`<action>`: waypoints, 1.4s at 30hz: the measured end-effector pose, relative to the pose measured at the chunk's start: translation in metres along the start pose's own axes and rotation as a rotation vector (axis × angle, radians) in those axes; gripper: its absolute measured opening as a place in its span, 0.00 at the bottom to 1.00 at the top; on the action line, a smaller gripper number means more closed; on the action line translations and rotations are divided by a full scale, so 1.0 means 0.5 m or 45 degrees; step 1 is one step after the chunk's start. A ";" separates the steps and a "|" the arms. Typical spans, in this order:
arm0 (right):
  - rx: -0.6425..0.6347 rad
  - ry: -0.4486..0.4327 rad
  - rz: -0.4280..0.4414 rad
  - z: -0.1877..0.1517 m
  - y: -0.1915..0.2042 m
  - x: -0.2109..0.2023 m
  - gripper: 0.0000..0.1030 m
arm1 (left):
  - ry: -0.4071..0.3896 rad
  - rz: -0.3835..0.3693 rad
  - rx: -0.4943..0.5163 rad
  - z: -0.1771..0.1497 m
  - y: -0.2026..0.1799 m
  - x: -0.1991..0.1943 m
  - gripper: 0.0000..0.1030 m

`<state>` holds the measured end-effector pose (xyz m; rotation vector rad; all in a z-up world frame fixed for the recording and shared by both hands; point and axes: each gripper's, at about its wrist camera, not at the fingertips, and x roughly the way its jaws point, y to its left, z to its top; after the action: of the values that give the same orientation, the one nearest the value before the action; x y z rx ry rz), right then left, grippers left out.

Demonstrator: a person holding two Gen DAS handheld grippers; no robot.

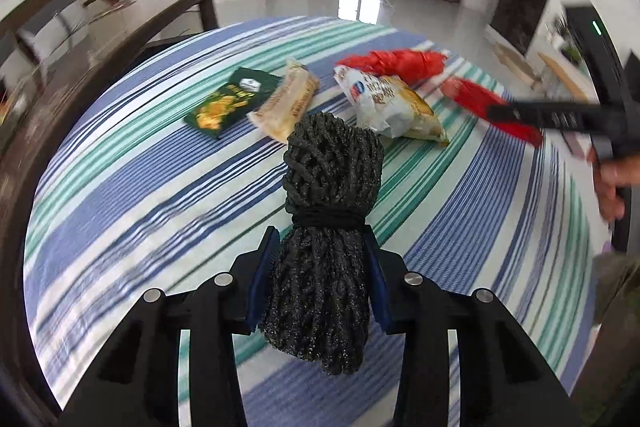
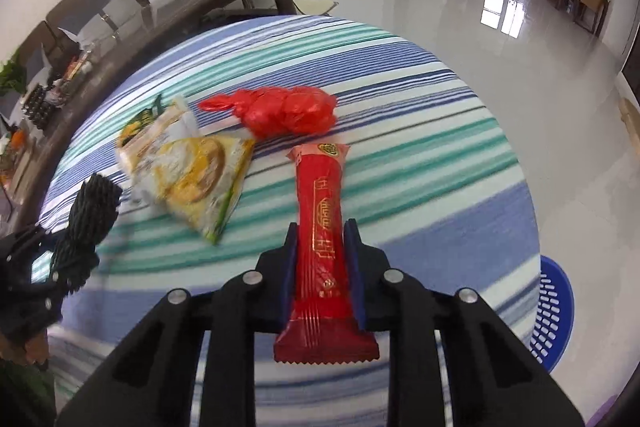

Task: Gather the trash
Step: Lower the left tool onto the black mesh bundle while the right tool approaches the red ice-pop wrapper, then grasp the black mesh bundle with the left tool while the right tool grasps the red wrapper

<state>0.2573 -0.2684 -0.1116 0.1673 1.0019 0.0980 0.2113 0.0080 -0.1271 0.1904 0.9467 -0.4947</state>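
Above the striped tablecloth (image 1: 120,195): left gripper (image 1: 320,259) clamped on black rope bundle (image 1: 328,195), right gripper (image 2: 320,251) pinching red wrapper (image 2: 320,211). Next, probably over to blue basket (image 2: 554,311), four o'clock.

Both cams ride the wrists, looking steeply down along each tool's fingers, close over the striped counter (image 1: 120,187). Left cam faces the far kitchen. Shared: the counter top, red bag (image 1: 396,65) (image 2: 288,111), yellow wrapper (image 1: 394,105) (image 2: 200,179). Each sees the other tool at its edge.
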 end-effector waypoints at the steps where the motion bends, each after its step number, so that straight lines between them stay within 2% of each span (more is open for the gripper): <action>1: -0.011 -0.009 0.019 -0.018 0.007 -0.016 0.21 | -0.013 0.004 -0.033 -0.009 0.004 -0.012 0.40; 5: -0.077 -0.035 0.123 -0.108 0.064 -0.059 0.21 | -0.040 0.042 -0.120 -0.040 0.011 -0.040 0.41; 8: -0.115 -0.032 0.115 -0.147 0.098 -0.046 0.22 | -0.029 0.056 -0.124 -0.060 0.005 -0.034 0.45; 10: -0.138 -0.019 0.070 -0.150 0.107 -0.023 0.43 | -0.010 0.073 -0.128 -0.067 0.003 -0.022 0.59; 11: -0.142 -0.016 0.047 -0.154 0.107 -0.017 0.56 | -0.008 0.075 -0.130 -0.067 0.005 -0.019 0.65; 12: -0.156 -0.028 0.049 -0.155 0.109 -0.016 0.61 | -0.006 0.078 -0.127 -0.072 0.005 -0.016 0.75; 13: -0.182 -0.025 0.040 -0.155 0.114 -0.013 0.63 | -0.003 0.093 -0.122 -0.073 0.004 -0.013 0.82; 15: -0.247 -0.016 0.002 -0.153 0.128 -0.003 0.68 | 0.007 0.121 -0.115 -0.075 0.004 -0.005 0.87; 21: -0.297 -0.019 -0.010 -0.153 0.145 0.018 0.85 | 0.026 0.170 -0.091 -0.074 -0.002 0.017 0.95; 25: -0.301 -0.055 -0.001 -0.159 0.142 0.016 0.87 | 0.022 0.160 -0.086 -0.071 0.001 0.020 0.96; 42: -0.299 -0.061 0.010 -0.163 0.138 0.013 0.89 | 0.018 0.167 -0.091 -0.071 0.001 0.020 0.96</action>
<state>0.1916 -0.1917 -0.1469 -0.0411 0.9342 0.2163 0.1904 0.0181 -0.1559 0.1903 0.9574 -0.3383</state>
